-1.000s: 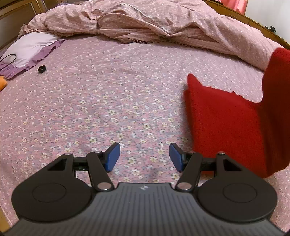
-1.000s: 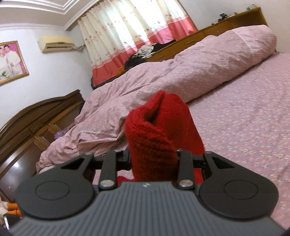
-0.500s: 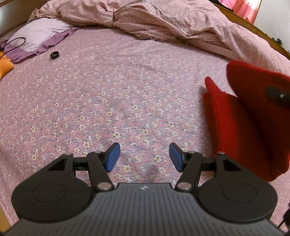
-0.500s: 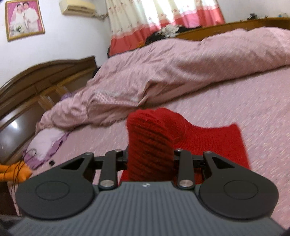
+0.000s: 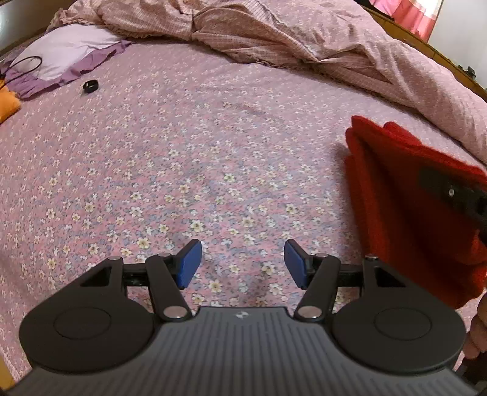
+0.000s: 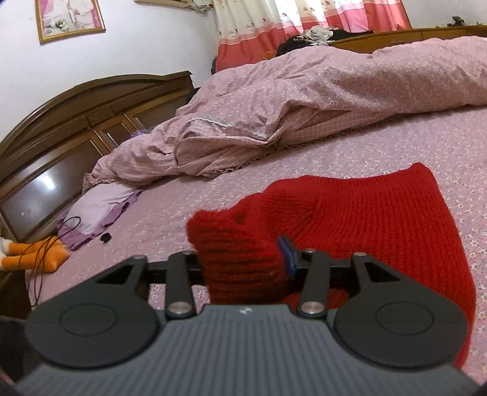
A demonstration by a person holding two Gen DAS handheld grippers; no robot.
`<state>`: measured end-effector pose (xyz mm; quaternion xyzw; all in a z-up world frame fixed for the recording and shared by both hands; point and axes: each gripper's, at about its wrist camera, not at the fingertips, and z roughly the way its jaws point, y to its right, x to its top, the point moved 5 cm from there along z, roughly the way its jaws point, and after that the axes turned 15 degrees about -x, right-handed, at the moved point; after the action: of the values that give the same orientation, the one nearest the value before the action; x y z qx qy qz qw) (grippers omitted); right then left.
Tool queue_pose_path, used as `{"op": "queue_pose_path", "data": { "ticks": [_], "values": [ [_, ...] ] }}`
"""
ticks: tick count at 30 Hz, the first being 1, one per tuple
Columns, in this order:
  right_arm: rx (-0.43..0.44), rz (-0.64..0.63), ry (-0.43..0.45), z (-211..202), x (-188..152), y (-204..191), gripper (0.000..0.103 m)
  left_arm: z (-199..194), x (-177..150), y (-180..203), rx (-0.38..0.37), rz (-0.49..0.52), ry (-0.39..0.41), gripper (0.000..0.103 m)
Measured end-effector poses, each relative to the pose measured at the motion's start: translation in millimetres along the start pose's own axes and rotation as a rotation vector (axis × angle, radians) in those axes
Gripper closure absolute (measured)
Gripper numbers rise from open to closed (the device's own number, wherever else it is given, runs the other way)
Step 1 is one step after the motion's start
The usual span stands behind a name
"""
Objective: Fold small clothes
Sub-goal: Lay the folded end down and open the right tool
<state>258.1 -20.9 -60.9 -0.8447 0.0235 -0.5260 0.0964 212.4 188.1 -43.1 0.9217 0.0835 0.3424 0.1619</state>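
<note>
— Now, right gripper (image 6: 243,259)?
— Clamped on a bunched fold of the knit (image 6: 359,219). Blue pad (image 6: 287,256) pressed against the wool on one side; the other pad buried in it.

— And the knit itself?
— Red, ribbed, lying on the sheet (image 6: 411,143). Flat toward the right of the right wrist view, rising into a hump at the jaws. Seen also at the right edge of the left wrist view (image 5: 404,210), one corner lifted, with part of the black right gripper (image 5: 456,195) against it.

— Left gripper (image 5: 243,264)?
— Jaws apart, nothing between them but flowered sheet (image 5: 188,146). Blue pads (image 5: 190,263) both bare. Hanging low over the bed, left of the knit, not touching it.

— Anything else on the bed?
— Rumpled pink duvet (image 6: 304,100) heaped along the far side. Lilac pillow (image 5: 67,48) toward the headboard (image 6: 76,121), with a black cord (image 5: 21,65) looped on it. Small black ring-like thing (image 5: 90,86) on the sheet just beside the pillow; too small to identify. Orange plush (image 6: 39,256) at the bed's edge.

— Beyond the bed?
— Framed picture (image 6: 70,16) on the wall, pink-and-cream curtain (image 6: 304,21).
</note>
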Motion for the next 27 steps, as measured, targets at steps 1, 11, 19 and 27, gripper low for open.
{"op": "queue_pose_path", "data": {
  "ticks": [1, 11, 19, 27],
  "values": [
    [0.008, 0.0, 0.0, -2.7, -1.3, 0.2, 0.05, -0.9, 0.9, 2.3, -0.001, 0.004, 0.002, 0.037],
    [0.107, 0.107, -0.021, -47.0, 1.9, 15.0, 0.043, -15.0, 11.2, 31.3, -0.024, 0.044, 0.032, 0.037],
    [0.04, 0.203, 0.033, -81.2, 11.4, 57.3, 0.042, -29.5, 29.3, 77.7, -0.094, 0.112, 0.09, 0.037],
    [-0.141, 0.248, 0.014, -73.5, 3.0, 106.7, 0.042, -28.1, 50.9, 129.8, -0.088, 0.197, 0.135, 0.037]
  ]
}}
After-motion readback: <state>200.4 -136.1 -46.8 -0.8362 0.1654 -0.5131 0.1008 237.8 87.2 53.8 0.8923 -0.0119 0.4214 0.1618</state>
